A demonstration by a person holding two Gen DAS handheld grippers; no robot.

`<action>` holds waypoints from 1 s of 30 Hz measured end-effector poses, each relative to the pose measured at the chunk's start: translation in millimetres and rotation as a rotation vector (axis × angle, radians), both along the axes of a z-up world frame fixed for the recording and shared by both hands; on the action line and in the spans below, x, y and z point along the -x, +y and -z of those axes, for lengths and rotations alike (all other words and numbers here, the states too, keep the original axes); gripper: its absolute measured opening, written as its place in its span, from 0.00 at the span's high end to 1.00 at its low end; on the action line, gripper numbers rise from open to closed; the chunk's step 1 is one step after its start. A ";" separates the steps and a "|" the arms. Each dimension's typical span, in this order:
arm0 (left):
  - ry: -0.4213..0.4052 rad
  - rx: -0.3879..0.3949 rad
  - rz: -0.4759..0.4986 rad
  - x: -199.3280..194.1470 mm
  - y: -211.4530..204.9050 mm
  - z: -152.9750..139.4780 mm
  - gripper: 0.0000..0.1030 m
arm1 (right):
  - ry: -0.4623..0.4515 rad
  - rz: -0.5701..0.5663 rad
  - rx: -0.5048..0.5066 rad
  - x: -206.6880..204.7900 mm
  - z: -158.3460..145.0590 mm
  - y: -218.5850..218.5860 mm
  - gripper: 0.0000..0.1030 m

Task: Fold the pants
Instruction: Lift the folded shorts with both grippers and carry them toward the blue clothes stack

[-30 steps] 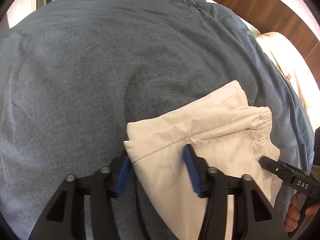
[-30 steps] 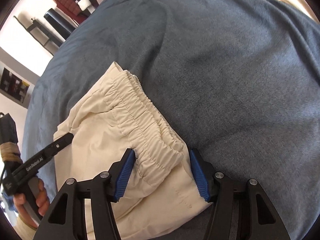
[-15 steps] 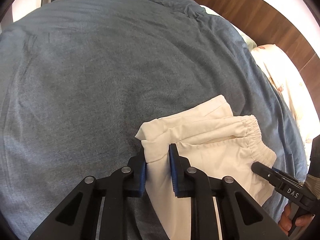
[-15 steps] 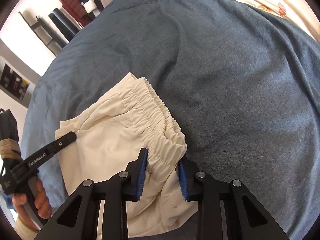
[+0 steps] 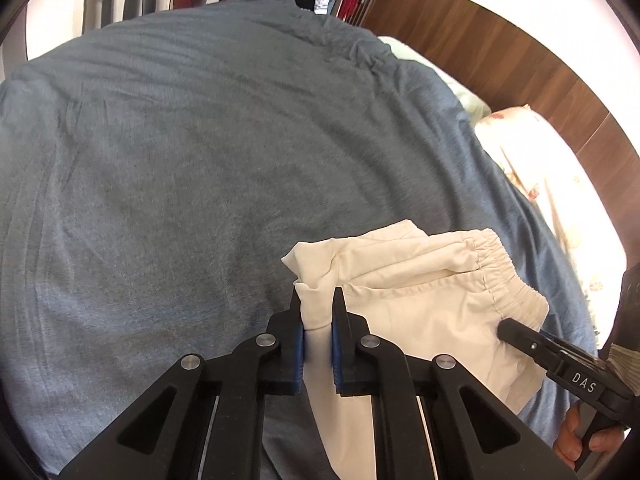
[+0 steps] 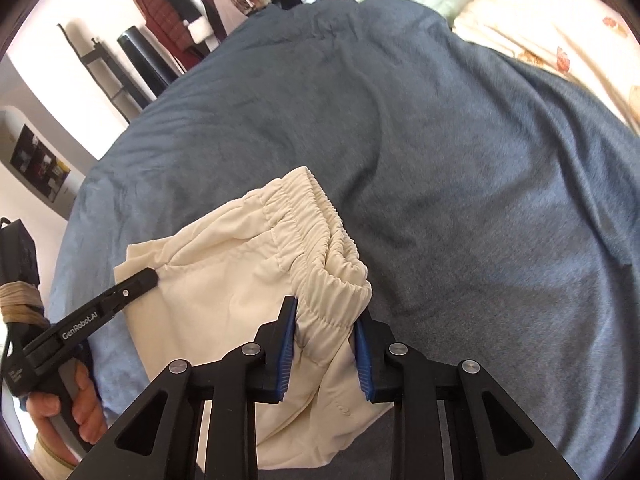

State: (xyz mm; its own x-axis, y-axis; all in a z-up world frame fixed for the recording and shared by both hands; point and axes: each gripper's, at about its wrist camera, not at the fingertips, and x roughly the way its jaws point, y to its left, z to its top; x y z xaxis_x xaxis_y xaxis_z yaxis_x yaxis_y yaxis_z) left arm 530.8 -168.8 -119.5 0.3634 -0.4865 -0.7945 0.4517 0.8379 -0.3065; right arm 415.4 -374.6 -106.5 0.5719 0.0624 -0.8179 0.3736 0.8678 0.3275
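The cream pants (image 5: 416, 304) are folded into a small bundle, raised a little above the blue bedspread (image 5: 180, 160). My left gripper (image 5: 317, 300) is shut on the bundle's folded corner. My right gripper (image 6: 326, 312) is shut on the gathered elastic waistband (image 6: 320, 248). In the left wrist view the right gripper (image 5: 520, 332) pinches the waistband end at the right. In the right wrist view the left gripper (image 6: 148, 278) pinches the far left corner of the pants (image 6: 224, 280). The lower part of the bundle hangs behind the fingers.
The blue bedspread (image 6: 460, 160) covers the bed. A cream floral pillow (image 5: 552, 184) and a wooden headboard (image 5: 500, 64) lie at the right. Hanging clothes (image 6: 192, 4) and a black stand (image 6: 108, 72) are beyond the bed's far edge.
Both grippers went from open around the pants to shut on them, then lifted and pulled back. The bundle has risen off the bedspread and its edges are bunched.
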 end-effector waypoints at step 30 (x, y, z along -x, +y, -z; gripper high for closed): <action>-0.256 0.024 -0.116 90.5 137.1 -142.1 0.89 | -0.199 -0.128 0.087 51.1 -116.0 101.9 0.74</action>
